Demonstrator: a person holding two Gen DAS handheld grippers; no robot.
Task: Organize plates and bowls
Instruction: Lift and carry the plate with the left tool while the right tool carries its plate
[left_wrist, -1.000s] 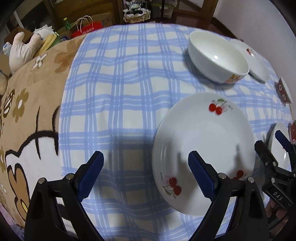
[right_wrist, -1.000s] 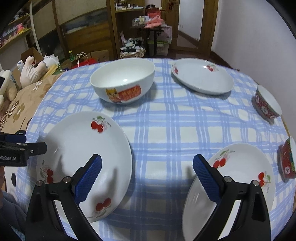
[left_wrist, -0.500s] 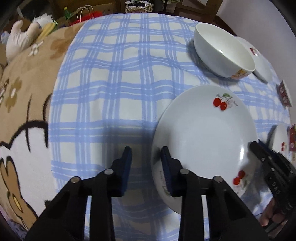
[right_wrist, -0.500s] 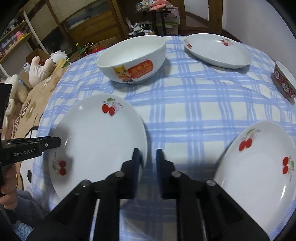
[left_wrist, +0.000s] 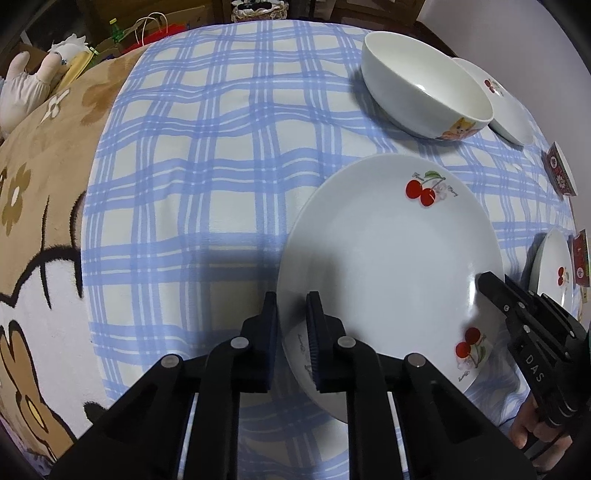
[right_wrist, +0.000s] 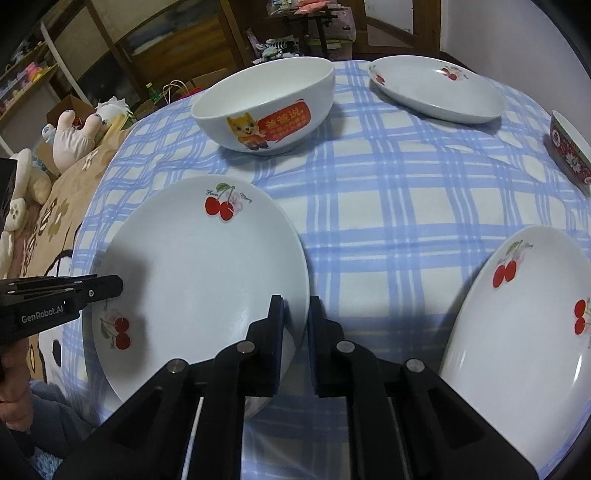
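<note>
Both grippers (left_wrist: 291, 314) (right_wrist: 295, 314) closing on cherry plate (left_wrist: 388, 258) (rim edge hidden).

The black body of the left tool (right_wrist: 294, 325) carries white lettering, "GenRobot.AI", seen at the left of the cherry plate (right_wrist: 192, 280). The right tool (left_wrist: 491, 286), reaching that plate's right rim, has "DAS" printed in white along its arm. Beyond the plate stands a white bowl (right_wrist: 264, 107) with a cartoon animal and an orange-red label bearing yellow Chinese characters, the top line reading "爸爸说"; the smaller line under it is too fine to read. Thin script beside the plate's cherries cannot be made out.
</note>
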